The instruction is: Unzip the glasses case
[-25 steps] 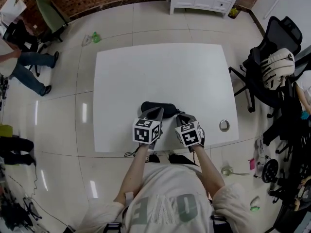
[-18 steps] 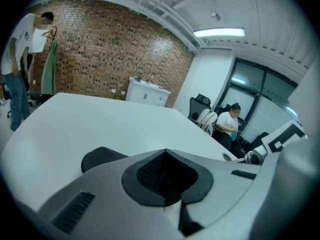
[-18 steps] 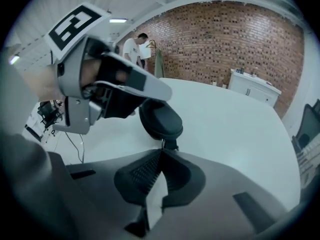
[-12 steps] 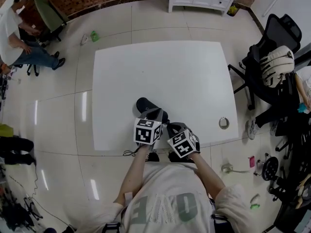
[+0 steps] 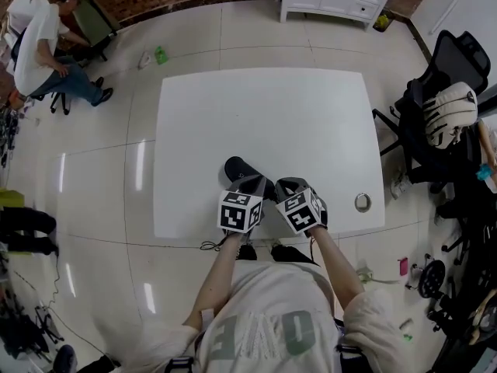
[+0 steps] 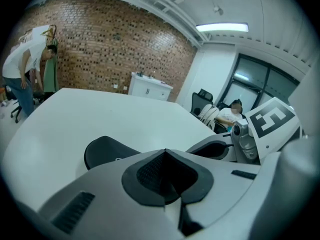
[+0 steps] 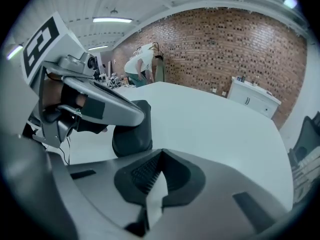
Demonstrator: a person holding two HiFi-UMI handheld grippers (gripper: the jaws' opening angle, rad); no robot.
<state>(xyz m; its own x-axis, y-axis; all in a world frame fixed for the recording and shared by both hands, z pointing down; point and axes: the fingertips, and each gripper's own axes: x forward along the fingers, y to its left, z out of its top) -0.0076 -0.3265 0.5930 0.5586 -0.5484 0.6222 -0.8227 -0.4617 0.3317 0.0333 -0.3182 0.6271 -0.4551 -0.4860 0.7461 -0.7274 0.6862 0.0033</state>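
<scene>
black glasses case (image 5: pixel 236 167) on white table (image 5: pixel 311 115), left tool (image 5: pixel 255 180) and right tool (image 5: pixel 286 183) closed, empty

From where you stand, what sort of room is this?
Probably an office or workshop room rather than a home: a bare brick wall, a big white table on a tiled floor, and a black office chair beside it.
</scene>
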